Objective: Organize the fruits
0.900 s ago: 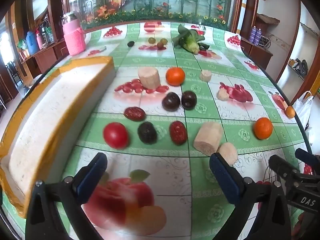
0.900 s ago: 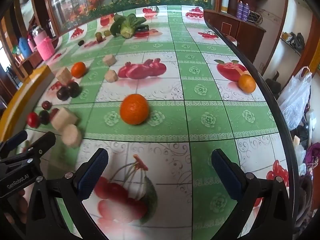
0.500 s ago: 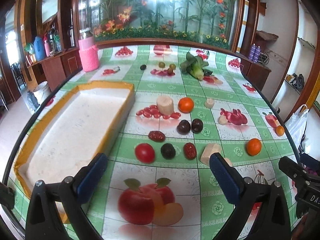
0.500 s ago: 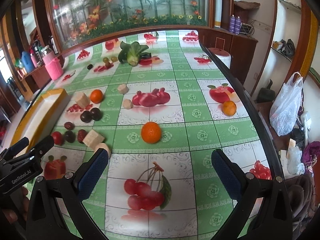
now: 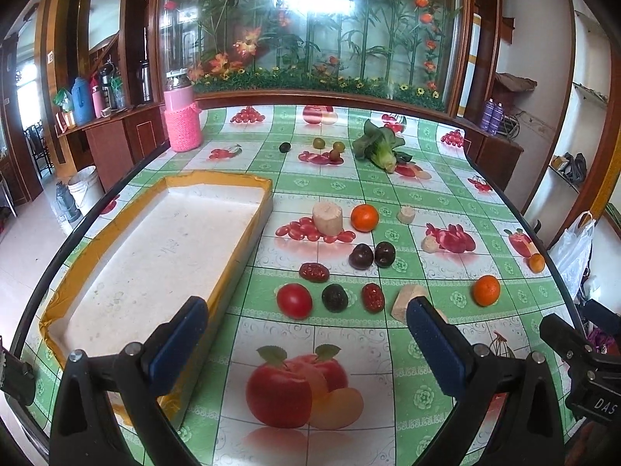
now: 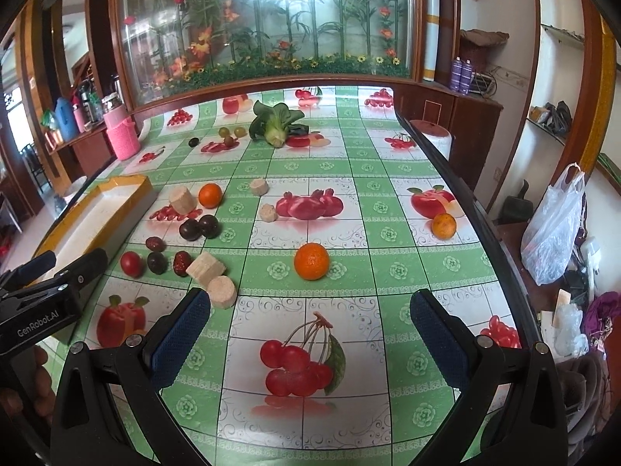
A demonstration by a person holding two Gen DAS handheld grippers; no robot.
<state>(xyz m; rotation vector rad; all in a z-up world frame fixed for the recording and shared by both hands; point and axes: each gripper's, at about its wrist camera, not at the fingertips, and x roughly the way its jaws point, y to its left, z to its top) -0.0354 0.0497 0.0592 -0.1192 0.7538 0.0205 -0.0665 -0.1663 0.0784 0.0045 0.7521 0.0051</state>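
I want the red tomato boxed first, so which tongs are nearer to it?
Left. The red tomato lies just ahead of the open left tongs, between their tips. The right tongs are open too, but it lies well off to their left, beyond the cut stalk pieces.

i see both views bright and sharp, daylight flooding in. a lamp's white glare (image 5: 312, 2) smears across the glass panel (image 6: 271, 19). the table (image 5: 438, 202) shines softly; fisheye bending and dark corners ring each frame.
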